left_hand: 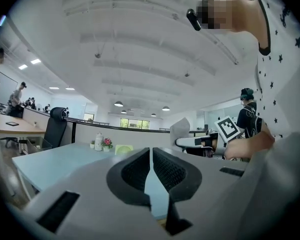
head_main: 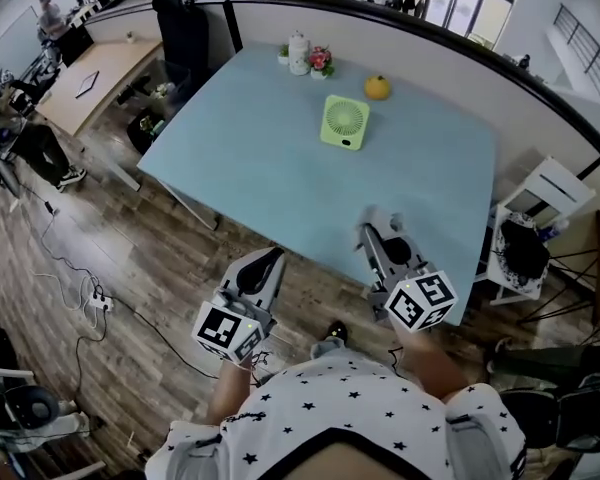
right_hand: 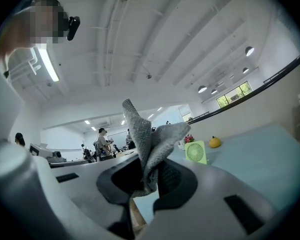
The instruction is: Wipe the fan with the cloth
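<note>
**Head view: fan is standing unbraced, well away from the cloth**

Both grippers are hovering at the near edge of the pale blue table [head_main: 260,168], while the small green desk fan [head_main: 345,122] is sitting toward the far side, well apart from them. No wiping is under way yet.

The right gripper [right_hand: 149,176] is clamping the grey cloth [right_hand: 150,144] low in its jaws. Most of the fabric is standing up in a loose, crumpled fold above them. The left gripper [left_hand: 151,169] is resting with its jaws drawn together on nothing.

The main risk is probably the fan itself. It looks light, it is standing upright on its own, and nothing is steadying it. A firm swipe could be pushing it back or toppling it toward the orange fruit [head_main: 378,87], the white jar [head_main: 299,54] and the little flower pot [head_main: 321,62] just behind.

The floppy fold is a second worry. If it is dragging across the grille it may be snagging, or slipping out of the pinch. Hard jaw tips might then be scraping plastic instead of fabric.
</note>
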`<act>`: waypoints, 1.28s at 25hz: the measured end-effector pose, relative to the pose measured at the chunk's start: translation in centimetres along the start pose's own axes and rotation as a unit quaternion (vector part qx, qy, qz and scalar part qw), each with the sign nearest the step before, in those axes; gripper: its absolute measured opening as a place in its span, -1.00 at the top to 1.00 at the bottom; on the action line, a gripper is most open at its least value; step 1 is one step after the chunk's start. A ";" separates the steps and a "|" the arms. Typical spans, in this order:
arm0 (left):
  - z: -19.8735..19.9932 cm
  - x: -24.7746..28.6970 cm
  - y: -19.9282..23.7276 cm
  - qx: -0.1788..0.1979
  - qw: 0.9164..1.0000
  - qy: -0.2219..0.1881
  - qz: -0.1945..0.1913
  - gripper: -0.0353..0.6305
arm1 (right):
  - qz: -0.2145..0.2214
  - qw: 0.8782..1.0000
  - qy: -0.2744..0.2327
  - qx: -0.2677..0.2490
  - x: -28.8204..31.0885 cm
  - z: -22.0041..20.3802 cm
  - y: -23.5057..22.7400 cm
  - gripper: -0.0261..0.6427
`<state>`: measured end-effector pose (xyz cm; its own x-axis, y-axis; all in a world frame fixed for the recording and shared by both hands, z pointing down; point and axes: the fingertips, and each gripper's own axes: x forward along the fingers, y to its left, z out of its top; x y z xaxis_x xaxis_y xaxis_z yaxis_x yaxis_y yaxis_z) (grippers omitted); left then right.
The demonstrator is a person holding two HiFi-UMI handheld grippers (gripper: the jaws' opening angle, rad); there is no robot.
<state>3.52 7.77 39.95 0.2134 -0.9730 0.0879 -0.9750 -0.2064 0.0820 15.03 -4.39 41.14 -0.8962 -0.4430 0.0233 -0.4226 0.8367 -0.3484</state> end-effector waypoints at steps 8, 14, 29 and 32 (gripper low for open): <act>0.9 4.4 0.7 0.012 1.000 -0.011 0.003 0.80 | -0.010 1.000 -0.025 -0.003 1.5 2.2 -4.8 0.76; 0.9 7.6 1.7 0.015 1.000 -0.006 -0.023 0.80 | -0.034 0.999 -0.035 0.001 2.3 2.7 -7.2 0.76; 4.0 18.5 8.8 0.027 0.986 -0.017 -0.164 0.80 | -0.148 0.987 -0.068 -0.008 8.3 5.8 -10.7 0.76; 4.1 19.6 10.3 0.020 0.983 -0.012 -0.183 0.80 | -0.163 0.985 -0.064 -0.008 9.9 5.8 -10.6 0.76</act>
<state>-2.59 -13.80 38.40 0.5495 -0.8347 0.0363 -0.8348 -0.5468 0.0639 11.43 -19.55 39.60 -0.6892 -0.7245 0.0126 -0.6874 0.6482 -0.3277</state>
